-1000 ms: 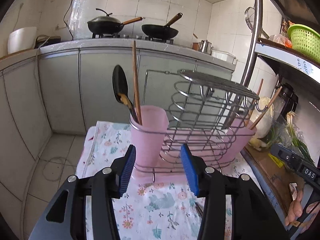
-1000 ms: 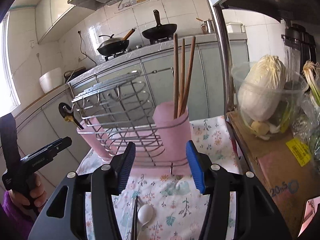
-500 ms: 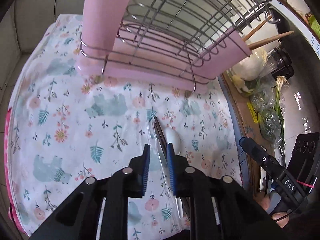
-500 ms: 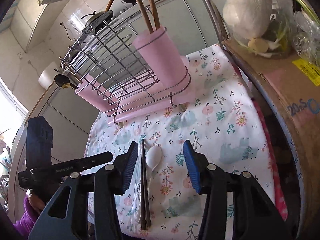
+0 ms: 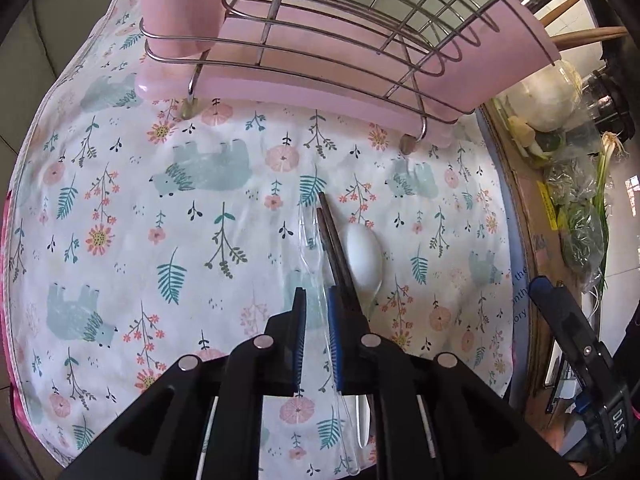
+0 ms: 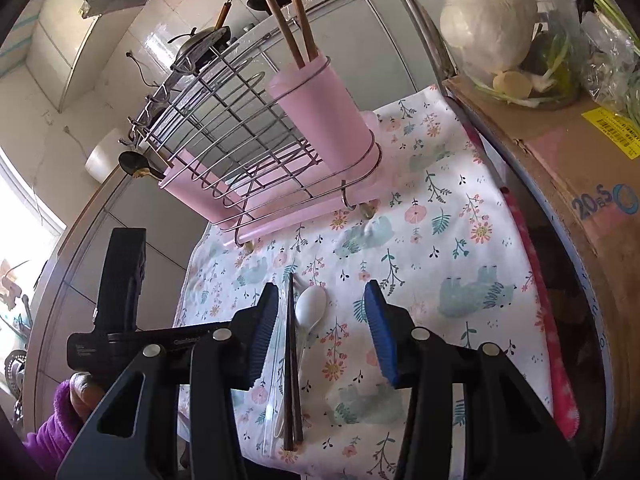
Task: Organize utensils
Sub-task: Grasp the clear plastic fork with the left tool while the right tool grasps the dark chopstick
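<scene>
A pair of dark chopsticks (image 5: pixel 335 252) and a white spoon (image 5: pixel 363 258) lie on the floral cloth (image 5: pixel 160 220), partly on a clear plastic sleeve (image 5: pixel 316 280). My left gripper (image 5: pixel 317 312) hovers low over them, jaws narrowed to a small gap around the sleeve, not clamped. My right gripper (image 6: pixel 320 320) is open above the same chopsticks (image 6: pixel 291 344) and spoon (image 6: pixel 310 308). The pink-and-wire utensil rack (image 6: pixel 256 152) stands behind, with wooden chopsticks (image 6: pixel 288 8) in its right cup (image 6: pixel 324 116) and a black spoon (image 6: pixel 138 166) at its left end.
A cardboard box (image 6: pixel 580 168) with a cabbage (image 6: pixel 488 20) and greens in a clear tub sits to the right of the cloth. Kitchen cabinets and a stove with pans (image 6: pixel 200 40) are behind. The cloth's front edge is near me.
Both grippers tilted down from the rack toward the cloth. The left gripper narrowed and came down close over the chopsticks and spoon. The right gripper stayed open.
</scene>
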